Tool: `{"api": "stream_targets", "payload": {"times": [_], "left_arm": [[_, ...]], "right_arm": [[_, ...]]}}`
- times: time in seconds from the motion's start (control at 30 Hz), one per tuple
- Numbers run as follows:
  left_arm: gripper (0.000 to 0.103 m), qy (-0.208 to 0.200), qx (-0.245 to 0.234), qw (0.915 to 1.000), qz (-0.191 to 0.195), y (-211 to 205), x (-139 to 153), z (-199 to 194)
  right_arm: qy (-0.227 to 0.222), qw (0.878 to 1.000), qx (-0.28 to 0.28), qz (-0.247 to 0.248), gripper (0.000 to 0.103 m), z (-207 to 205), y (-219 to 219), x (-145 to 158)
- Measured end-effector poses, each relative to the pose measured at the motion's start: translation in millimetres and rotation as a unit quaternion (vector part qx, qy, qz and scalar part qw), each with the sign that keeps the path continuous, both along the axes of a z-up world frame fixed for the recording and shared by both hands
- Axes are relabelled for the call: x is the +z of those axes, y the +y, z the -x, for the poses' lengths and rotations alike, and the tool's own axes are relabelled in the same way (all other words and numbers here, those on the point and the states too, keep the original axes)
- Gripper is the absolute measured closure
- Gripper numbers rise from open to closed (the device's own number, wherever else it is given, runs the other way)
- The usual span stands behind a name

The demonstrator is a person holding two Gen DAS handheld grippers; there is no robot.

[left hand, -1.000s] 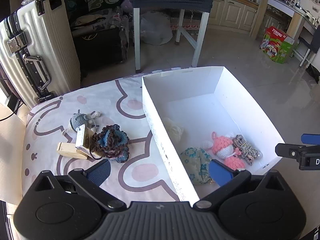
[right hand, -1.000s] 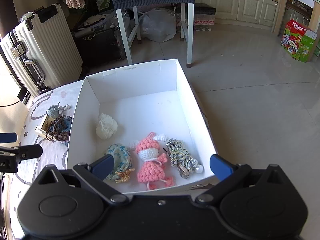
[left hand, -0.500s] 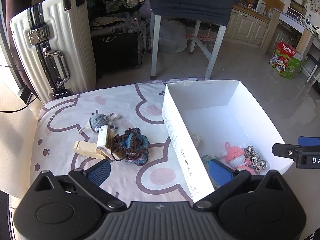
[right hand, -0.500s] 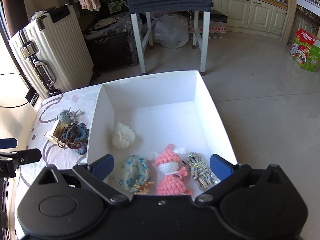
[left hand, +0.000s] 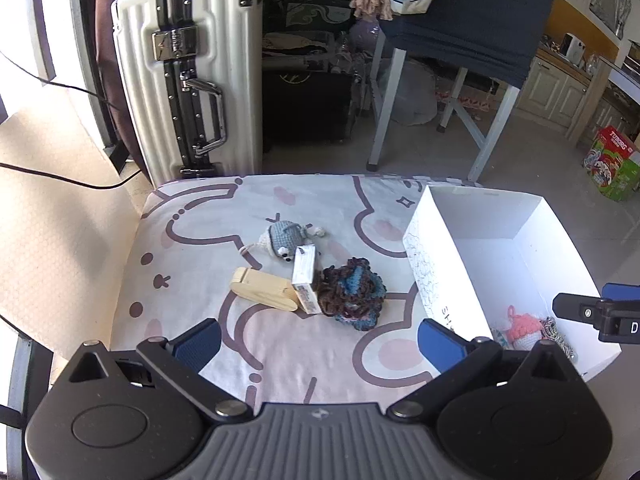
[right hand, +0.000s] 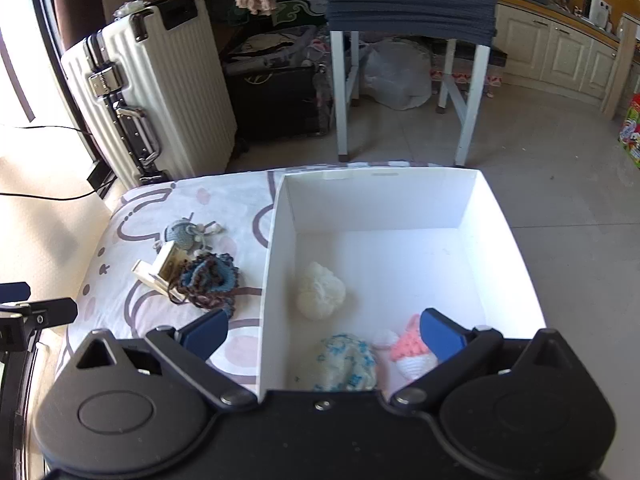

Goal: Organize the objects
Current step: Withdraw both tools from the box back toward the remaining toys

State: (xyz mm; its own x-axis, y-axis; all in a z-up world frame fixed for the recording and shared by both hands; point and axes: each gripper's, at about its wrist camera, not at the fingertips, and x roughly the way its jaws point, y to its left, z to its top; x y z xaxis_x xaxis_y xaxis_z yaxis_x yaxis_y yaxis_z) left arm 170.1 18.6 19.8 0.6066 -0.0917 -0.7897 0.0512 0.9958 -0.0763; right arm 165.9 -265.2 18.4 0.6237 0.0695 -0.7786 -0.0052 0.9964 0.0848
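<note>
A white box (left hand: 440, 280) (right hand: 276, 264) stands on the right of a patterned cloth (left hand: 280, 344). In it lie a pink crochet doll (right hand: 408, 354), a blue-white crochet piece (right hand: 346, 362), a white ball (right hand: 320, 290) and a striped cord (left hand: 558, 334). On the cloth lie a grey crochet mouse (left hand: 284, 236), a small white carton (left hand: 306, 280), a wooden block (left hand: 264, 288) and a dark blue-brown crochet piece (left hand: 354, 292). My left gripper (left hand: 318, 340) is open and empty, just short of these. My right gripper (right hand: 324, 332) is open and empty above the box's near left wall.
A white suitcase (left hand: 188, 76) stands behind the cloth. A chair with white legs (left hand: 452, 80) and dark bags are further back. A coloured carton (left hand: 612, 168) sits on the tiled floor at right. A black cable (left hand: 60, 176) runs along the left.
Both grippers have drawn back and shifted left. The loose items on the cloth now sit in the middle of the left wrist view. Both stay open and empty.
</note>
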Motion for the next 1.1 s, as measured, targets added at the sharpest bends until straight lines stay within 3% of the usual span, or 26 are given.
{"api": "stream_targets", "payload": {"times": [0.7, 0.87, 1.1], "left_arm": [[0.0, 0.015, 0.052, 0.9983, -0.024, 47, -26, -1], [0.0, 0.005, 0.059, 0.9978, -0.028, 47, -26, -10], [0.002, -0.01, 0.05, 0.9987, -0.007, 38, -15, -34]], "right_arm": [[-0.042, 0.995, 0.093, -0.003, 0.0, -13, 67, -13], [-0.057, 0.993, 0.107, 0.004, 0.0, -18, 77, -18], [-0.08, 0.985, 0.148, 0.045, 0.0, -28, 103, -37]]}}
